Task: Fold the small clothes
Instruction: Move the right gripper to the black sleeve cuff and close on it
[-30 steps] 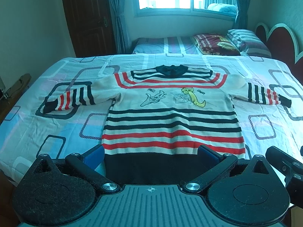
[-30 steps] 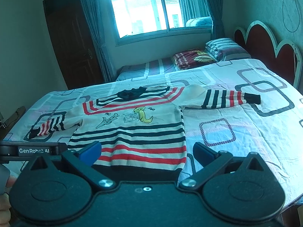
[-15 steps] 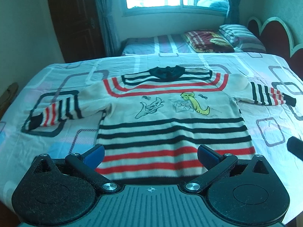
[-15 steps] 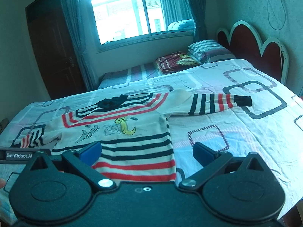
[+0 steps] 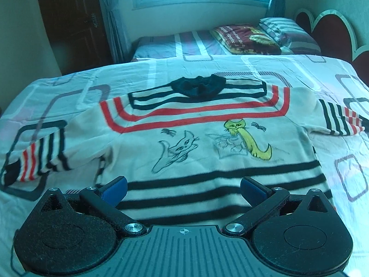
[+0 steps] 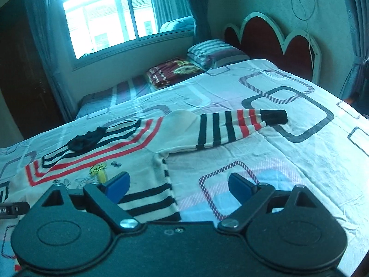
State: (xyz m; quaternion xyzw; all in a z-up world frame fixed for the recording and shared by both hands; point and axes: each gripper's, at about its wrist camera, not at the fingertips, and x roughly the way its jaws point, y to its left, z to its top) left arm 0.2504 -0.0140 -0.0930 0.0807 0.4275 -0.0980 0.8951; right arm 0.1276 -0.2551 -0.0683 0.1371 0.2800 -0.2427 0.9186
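Both pairs of my fingers are spread wide and hold nothing. On my left gripper [image 5: 183, 188], the blue fingertips [image 5: 114, 188] hang over the lower striped body of the small sweater [image 5: 207, 143], with black bands showing in the gap between them. My right gripper [image 6: 178, 184] sits over the sweater's side edge, so its left pad is above the black-and-cream stripes and its right pad is above bare bedsheet [image 6: 299, 152]. I cannot tell whether any pad touches the fabric.

That sweater lies flat and face up across the middle of the bed, dark collar [image 5: 198, 86] toward the far edge, red and black bands framing the chest, two drawn cats beneath them. Its sleeves stretch out toward the two side edges of the bed; the right sleeve [image 6: 230, 128] ends in a dark cuff lying on a printed rectangle of the sheet.

Beyond the far edge sit a striped pillow [image 6: 214, 52] and a folded maroon blanket [image 6: 175, 71], near a scalloped red headboard [image 6: 272, 37] and a bright window [image 6: 120, 11].
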